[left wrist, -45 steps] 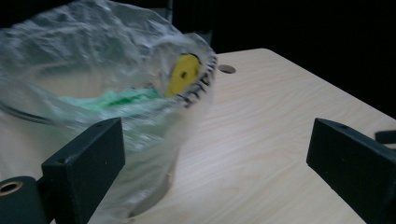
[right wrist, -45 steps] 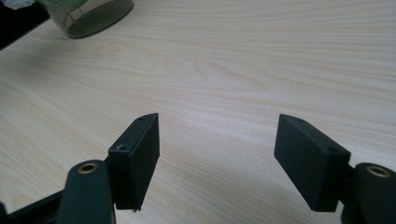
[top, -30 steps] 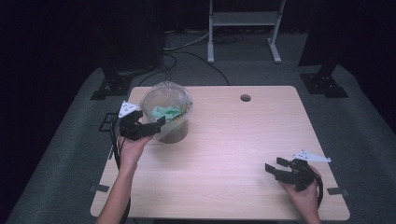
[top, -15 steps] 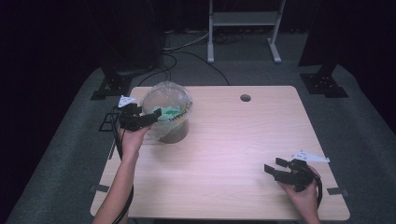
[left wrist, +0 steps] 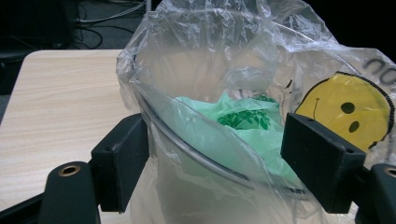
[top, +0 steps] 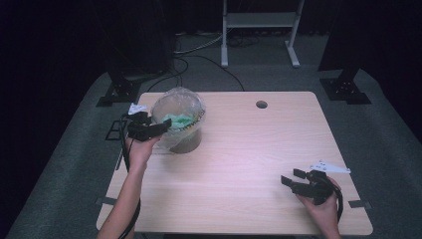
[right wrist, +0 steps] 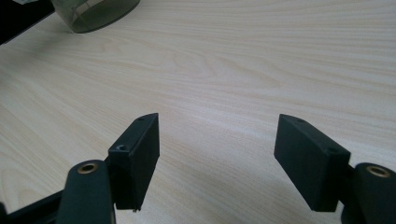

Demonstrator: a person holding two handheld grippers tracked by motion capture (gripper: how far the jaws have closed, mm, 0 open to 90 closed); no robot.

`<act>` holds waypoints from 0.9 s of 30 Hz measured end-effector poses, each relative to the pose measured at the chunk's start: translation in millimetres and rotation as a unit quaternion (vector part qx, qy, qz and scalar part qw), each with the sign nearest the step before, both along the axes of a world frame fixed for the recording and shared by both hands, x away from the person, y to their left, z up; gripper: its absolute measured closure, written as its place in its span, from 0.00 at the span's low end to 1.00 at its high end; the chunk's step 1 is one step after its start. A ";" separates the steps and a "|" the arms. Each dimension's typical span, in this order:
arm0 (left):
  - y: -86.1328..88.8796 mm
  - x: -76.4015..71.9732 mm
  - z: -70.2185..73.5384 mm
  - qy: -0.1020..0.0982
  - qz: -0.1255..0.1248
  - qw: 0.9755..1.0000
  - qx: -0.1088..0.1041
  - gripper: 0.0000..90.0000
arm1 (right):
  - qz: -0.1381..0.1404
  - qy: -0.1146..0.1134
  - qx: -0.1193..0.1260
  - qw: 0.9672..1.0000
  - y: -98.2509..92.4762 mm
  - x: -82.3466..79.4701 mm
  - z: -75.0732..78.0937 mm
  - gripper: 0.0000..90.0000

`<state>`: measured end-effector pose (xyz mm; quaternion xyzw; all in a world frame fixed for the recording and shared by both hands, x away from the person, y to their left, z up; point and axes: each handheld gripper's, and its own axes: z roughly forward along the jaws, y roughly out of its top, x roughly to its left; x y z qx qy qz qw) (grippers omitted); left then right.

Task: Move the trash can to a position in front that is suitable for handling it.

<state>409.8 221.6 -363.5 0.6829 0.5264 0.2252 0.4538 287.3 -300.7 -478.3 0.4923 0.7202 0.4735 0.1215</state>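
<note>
- Work in hand: fitting a clear bag (top: 178, 107) as a liner over the rim of a round bin (top: 186, 142).
- Location: the bin stands at the far left of the table (top: 249, 149), well apart from the right hand.
- Contents: a crumpled green bag (left wrist: 238, 123) lies inside the liner, below the rim.
- Marking: a yellow smiley face (left wrist: 348, 109) is printed on the liner at the right of the left gripper view.
- Left tongs (top: 161, 127): positioned at the near-left side of the bin. The jaws have just been closing. They straddle the rim (left wrist: 196, 156) and the liner film on it, one jaw outside the wall and one toward the inside. Gaps remain on both sides, so the pads do not yet press on anything.
- Right tongs (top: 291, 180): at the near-right corner of the table, jaws wide apart over bare wood, holding nothing.
- Done, by judgement: the liner is already in the bin, with its mouth puffed up loosely above the rim.
- Left, by judgement: pinch the film at the rim, pull it down over the edge, then repeat around the remaining circumference. The right tongs are free to steady the bin.
</note>
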 end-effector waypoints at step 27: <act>-43.1 -34.0 -0.4 -0.010 -0.136 0.991 0.007 0.27 | -0.007 0.003 0.002 1.000 0.1 -1.1 -1.6 0.34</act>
